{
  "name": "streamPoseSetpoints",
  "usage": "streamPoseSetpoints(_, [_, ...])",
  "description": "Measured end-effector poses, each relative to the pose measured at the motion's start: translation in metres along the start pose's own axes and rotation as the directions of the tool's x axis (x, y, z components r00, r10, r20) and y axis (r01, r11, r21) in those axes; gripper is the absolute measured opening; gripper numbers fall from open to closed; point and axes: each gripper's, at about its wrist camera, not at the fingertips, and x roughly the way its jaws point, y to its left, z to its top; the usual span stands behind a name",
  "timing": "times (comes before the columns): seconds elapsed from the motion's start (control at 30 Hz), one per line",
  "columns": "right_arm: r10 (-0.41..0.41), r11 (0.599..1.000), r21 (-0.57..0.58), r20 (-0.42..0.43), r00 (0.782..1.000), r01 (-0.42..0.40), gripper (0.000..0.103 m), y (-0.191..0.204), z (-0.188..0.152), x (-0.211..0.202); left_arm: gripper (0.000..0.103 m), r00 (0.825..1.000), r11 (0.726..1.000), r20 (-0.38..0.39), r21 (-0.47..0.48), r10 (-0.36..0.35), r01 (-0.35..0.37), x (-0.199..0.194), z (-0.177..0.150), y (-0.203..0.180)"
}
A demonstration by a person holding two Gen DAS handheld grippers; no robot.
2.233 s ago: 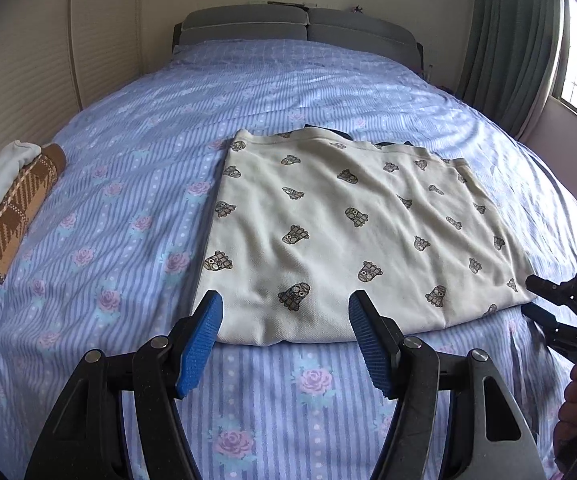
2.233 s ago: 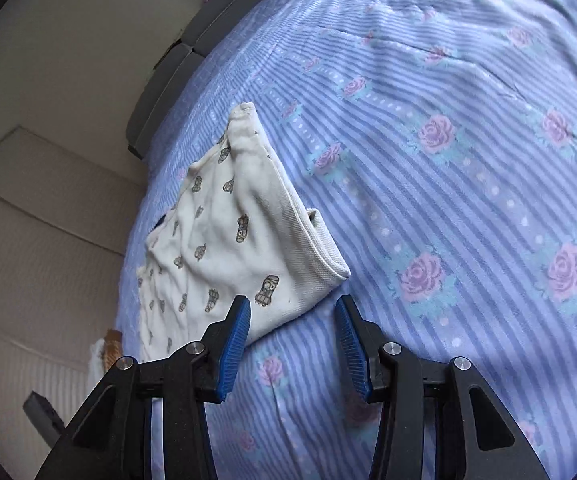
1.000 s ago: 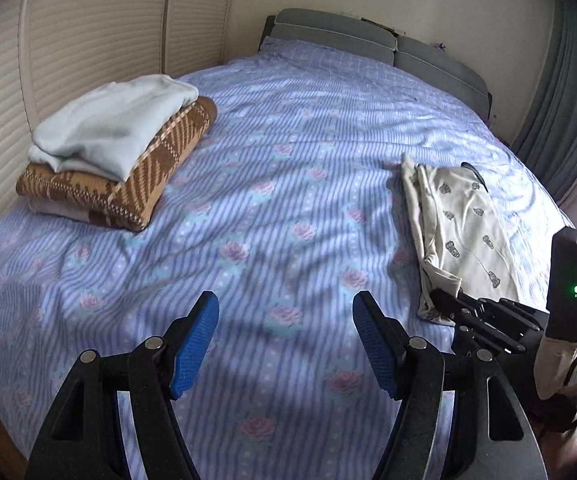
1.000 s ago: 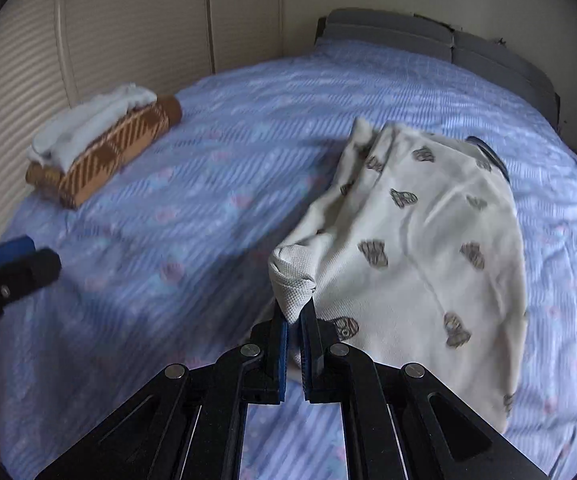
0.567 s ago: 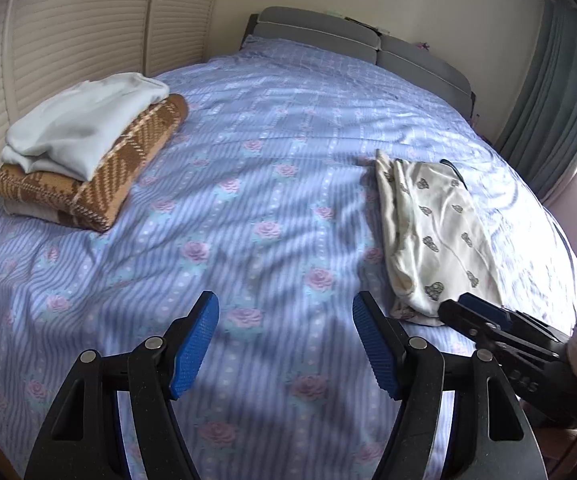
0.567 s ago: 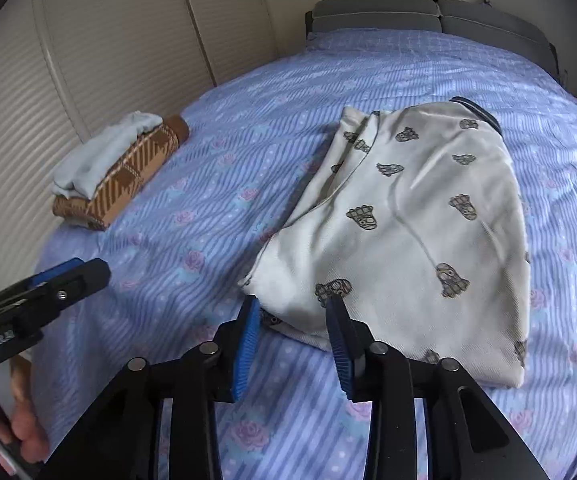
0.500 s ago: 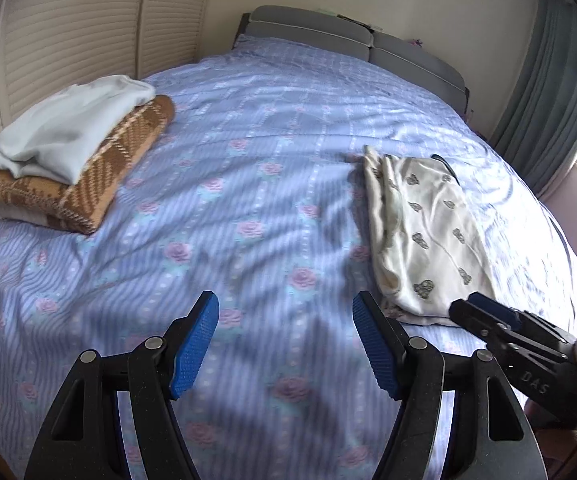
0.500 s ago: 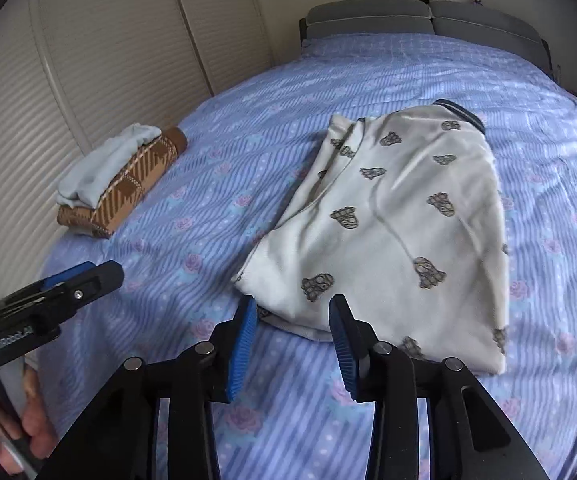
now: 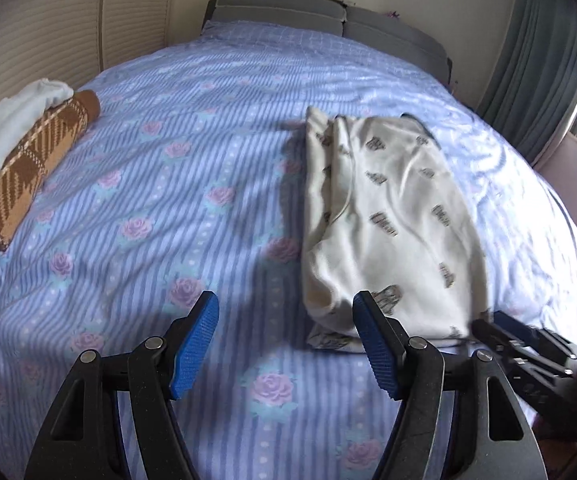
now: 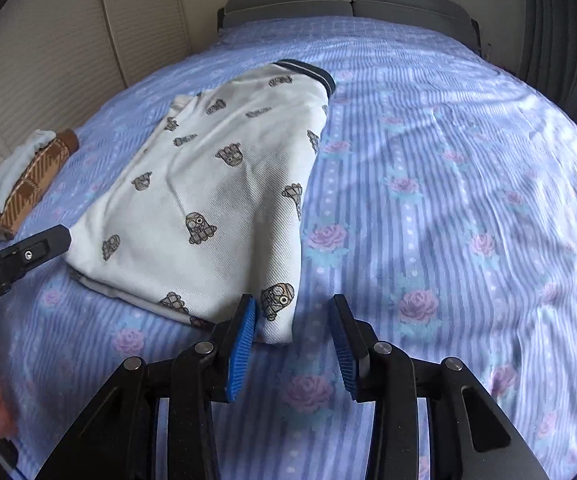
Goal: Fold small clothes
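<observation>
Cream printed garment (image 10: 224,200) lies folded lengthwise on the bed (image 10: 468,184), navy-trimmed end toward the headboard — a narrow strip, probably ready for a crosswise fold. Right tool (image 10: 292,344) wide open, empty, at the near right corner. Left tool (image 9: 284,344) wide open, empty, near the left corner. Versus half a second ago: both tools closer to the near hem; garment unmoved. Folded stack (image 9: 20,160) well apart.
</observation>
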Motion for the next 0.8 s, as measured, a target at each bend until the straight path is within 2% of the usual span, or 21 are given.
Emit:
streamPoseSetpoints(0.1, [0.036, 0.999, -0.002, 0.013, 0.999, -0.036, 0.039, -0.002, 0.001, -0.008, 0.069, 1.0, 1.0, 0.012, -0.02, 0.007, -0.007, 0.0, 0.001, 0.006])
streamPoseSetpoints(0.2, [0.096, 0.995, 0.017, 0.056, 0.994, -0.097, 0.039, -0.008, 0.006, -0.018, 0.069, 0.998, 1.0, 0.059, -0.01, 0.012, -0.011, -0.004, 0.011, 0.003])
streamPoseSetpoints(0.37, [0.211, 0.977, 0.018, 0.09, 0.973, -0.214, 0.039, -0.025, 0.048, -0.017, 0.069, 0.997, 1.0, 0.079, 0.015, -0.016, 0.015, 0.008, 0.049, -0.01])
streamPoseSetpoints(0.57, [0.189, 0.982, -0.046, 0.104, 0.976, -0.185, 0.039, -0.035, 0.117, 0.004, 0.068, 0.996, 0.999, 0.083, 0.037, -0.037, 0.034, 0.041, 0.108, -0.028])
streamPoseSetpoints(0.6, [0.18, 0.983, -0.048, 0.105, 0.978, -0.176, 0.039, -0.036, 0.126, 0.01, 0.067, 0.996, 0.999, 0.081, 0.038, -0.04, 0.037, 0.046, 0.116, -0.03])
streamPoseSetpoints(0.67, [0.176, 0.984, -0.036, 0.104, 0.979, -0.173, 0.039, -0.039, 0.142, 0.022, 0.052, 0.995, 0.996, 0.075, 0.057, -0.07, 0.066, 0.056, 0.133, -0.037])
streamPoseSetpoints(0.73, [0.181, 0.983, -0.012, 0.1, 0.978, -0.181, 0.039, -0.043, 0.152, 0.032, 0.045, 0.993, 0.99, 0.056, 0.096, -0.105, 0.099, 0.066, 0.144, -0.046])
streamPoseSetpoints(0.8, [0.186, 0.982, 0.013, 0.101, 0.977, -0.188, 0.039, -0.048, 0.157, 0.04, 0.042, 0.993, 0.985, 0.034, 0.138, -0.114, 0.109, 0.077, 0.15, -0.053])
